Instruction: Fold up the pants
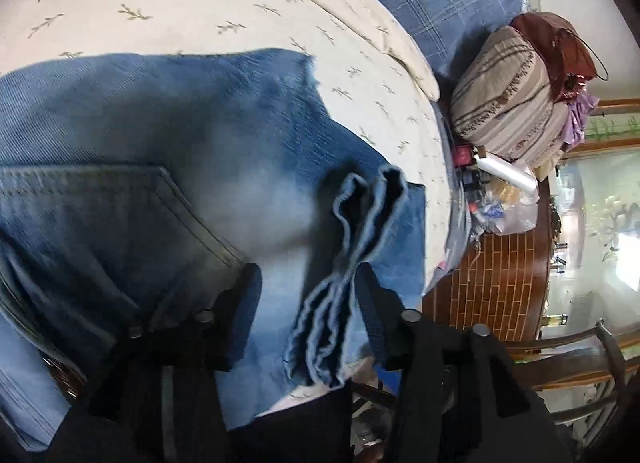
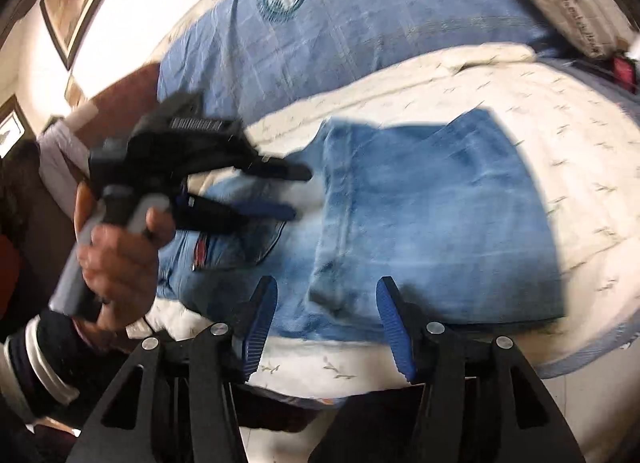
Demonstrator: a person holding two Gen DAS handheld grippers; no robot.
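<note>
Both grippers, left (image 1: pixel 308 295) and right (image 2: pixel 326 305), are hanging spread over the folded jeans (image 2: pixel 420 223) lying on the bed (image 2: pixel 560 111); next likely calls for another fold.

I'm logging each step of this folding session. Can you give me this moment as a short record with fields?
surface: cream bedspread with a leaf print
garment: blue jeans, leg part laid over the pocket part
left gripper: open, over the jeans, held in a hand
right gripper: open, nothing between its fingers, at the near edge of the jeans
hems: layered leg ends beside one left finger
behind: blue plaid pillow
</note>
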